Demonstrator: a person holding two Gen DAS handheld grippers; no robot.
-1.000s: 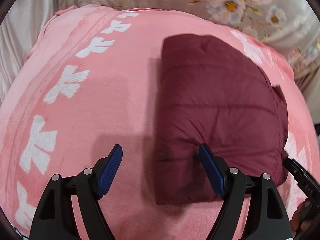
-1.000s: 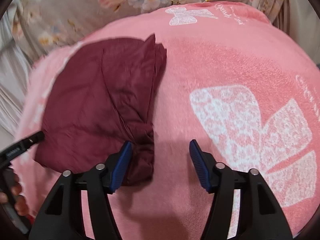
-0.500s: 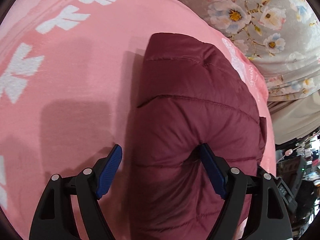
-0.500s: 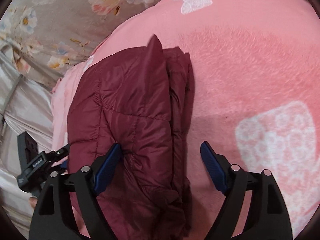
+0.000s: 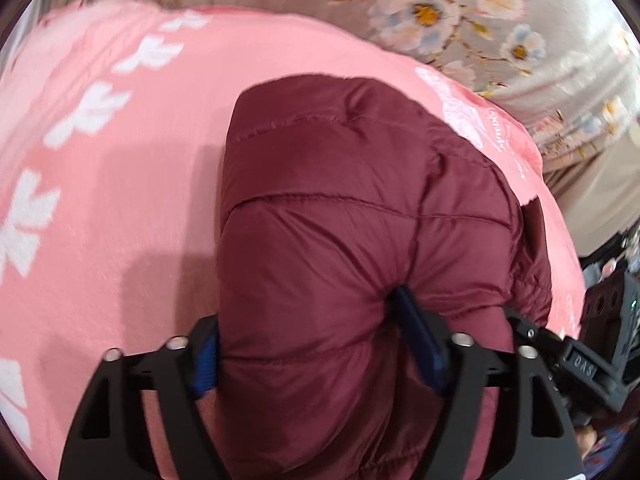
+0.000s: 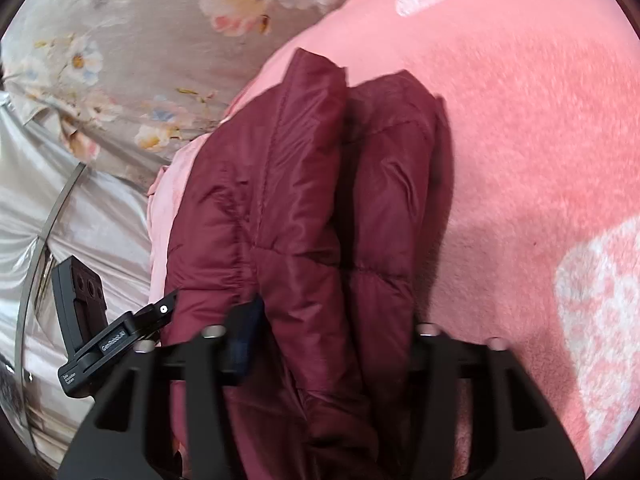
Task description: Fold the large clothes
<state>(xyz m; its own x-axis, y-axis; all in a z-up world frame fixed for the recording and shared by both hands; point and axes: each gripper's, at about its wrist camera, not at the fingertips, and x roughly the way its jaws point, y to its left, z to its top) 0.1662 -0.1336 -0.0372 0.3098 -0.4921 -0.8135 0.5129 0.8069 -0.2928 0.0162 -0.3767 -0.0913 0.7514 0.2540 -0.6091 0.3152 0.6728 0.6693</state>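
Both grippers point down at a slant onto one folded maroon puffer jacket (image 5: 360, 220) that lies on a pink blanket (image 5: 120, 200), each at the near end of the bundle. The left gripper (image 5: 312, 352) straddles the jacket's left part: its jaws are closing, the padded cloth bulges between them, and both blue pads (image 5: 420, 344) press into it. The right gripper (image 6: 332, 344) sits over the stacked layers at the jacket's right edge; its jaws are closing too, with the cloth bunched tight between them, the left pad dug into the fabric and the right one hidden behind a fold.

In the right wrist view the left gripper shows at the left edge, its black body bearing a white label that starts "Gen"; the rest is too small to read. In the left wrist view the right gripper (image 5: 592, 364) shows at the lower right, with raised letters that cannot be made out. The blanket carries white cursive script (image 5: 500, 136) near a bow motif, unreadable.

Counted: one jacket, one blanket, two grippers, one flowered grey sheet (image 6: 140, 60) beyond the blanket
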